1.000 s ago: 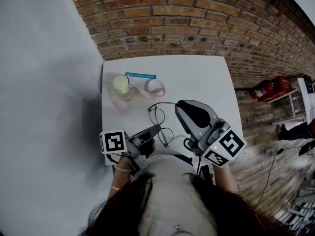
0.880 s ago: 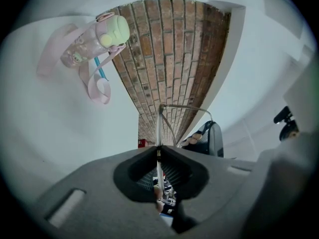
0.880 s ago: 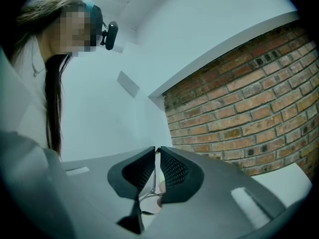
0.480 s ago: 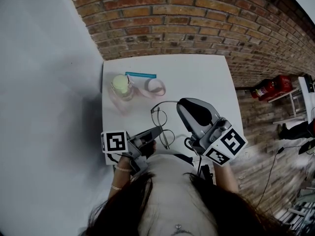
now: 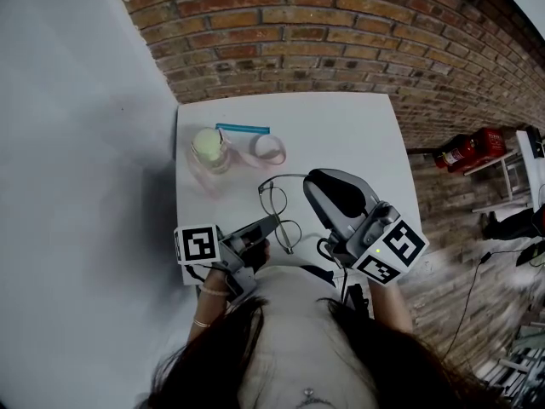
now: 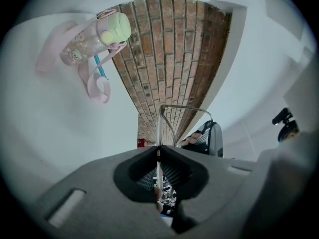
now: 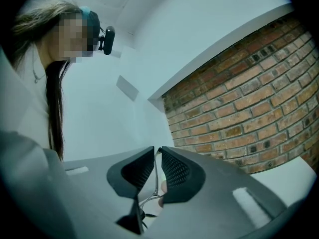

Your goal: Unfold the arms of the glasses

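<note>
Thin wire-framed glasses (image 5: 277,213) are held over the near part of the white table (image 5: 358,135). My left gripper (image 5: 271,226) is shut on the frame by the near lens; in the left gripper view the wire (image 6: 159,128) runs up from the left gripper (image 6: 158,149). One arm of the glasses (image 5: 285,178) stretches right to my right gripper (image 5: 310,184), which is shut on it. In the right gripper view the thin arm (image 7: 155,178) sits between the nearly touching pads of the right gripper (image 7: 156,151).
A pink bottle with a pale green lid (image 5: 209,150) stands at the table's back left, with its pink strap (image 5: 269,151) and a blue stick (image 5: 243,129) beside it. A brick wall (image 5: 341,41) lies beyond the table. A red object (image 5: 467,152) sits off to the right.
Both grippers keep their hold. The glasses shifted slightly right with the grippers, then back left; otherwise the scene is the same.
</note>
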A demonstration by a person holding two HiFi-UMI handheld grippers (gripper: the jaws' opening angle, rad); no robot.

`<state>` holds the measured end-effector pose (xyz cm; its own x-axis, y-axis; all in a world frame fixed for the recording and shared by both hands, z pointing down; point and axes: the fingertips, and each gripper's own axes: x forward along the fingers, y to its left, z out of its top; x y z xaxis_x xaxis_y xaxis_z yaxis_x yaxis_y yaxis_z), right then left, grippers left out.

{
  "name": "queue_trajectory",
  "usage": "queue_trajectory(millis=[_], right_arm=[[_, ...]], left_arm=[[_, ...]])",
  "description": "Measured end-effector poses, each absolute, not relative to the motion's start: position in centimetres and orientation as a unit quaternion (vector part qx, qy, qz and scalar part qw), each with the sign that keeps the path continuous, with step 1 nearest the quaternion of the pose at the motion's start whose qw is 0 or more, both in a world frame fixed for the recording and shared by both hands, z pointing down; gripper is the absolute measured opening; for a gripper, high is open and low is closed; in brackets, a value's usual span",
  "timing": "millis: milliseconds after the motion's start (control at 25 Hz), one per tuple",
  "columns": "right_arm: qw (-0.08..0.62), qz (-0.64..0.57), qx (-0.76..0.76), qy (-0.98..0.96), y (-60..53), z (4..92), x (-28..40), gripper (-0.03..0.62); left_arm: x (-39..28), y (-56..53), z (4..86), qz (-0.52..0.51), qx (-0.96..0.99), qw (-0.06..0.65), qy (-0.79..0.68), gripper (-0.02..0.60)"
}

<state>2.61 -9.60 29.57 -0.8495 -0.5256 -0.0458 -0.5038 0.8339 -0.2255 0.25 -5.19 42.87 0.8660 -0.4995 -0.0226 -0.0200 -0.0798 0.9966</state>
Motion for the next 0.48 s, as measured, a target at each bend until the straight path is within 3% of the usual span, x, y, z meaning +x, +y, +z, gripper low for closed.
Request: queue_trajectory(millis=[480], right_arm=[[0.053,-0.112,-0.266,0.956,-9.66,29.71,2.73,0.058]], left_arm=[[-0.38,-5.72,42.97,-0.198,0.703,0.653,-0.200,0.021]])
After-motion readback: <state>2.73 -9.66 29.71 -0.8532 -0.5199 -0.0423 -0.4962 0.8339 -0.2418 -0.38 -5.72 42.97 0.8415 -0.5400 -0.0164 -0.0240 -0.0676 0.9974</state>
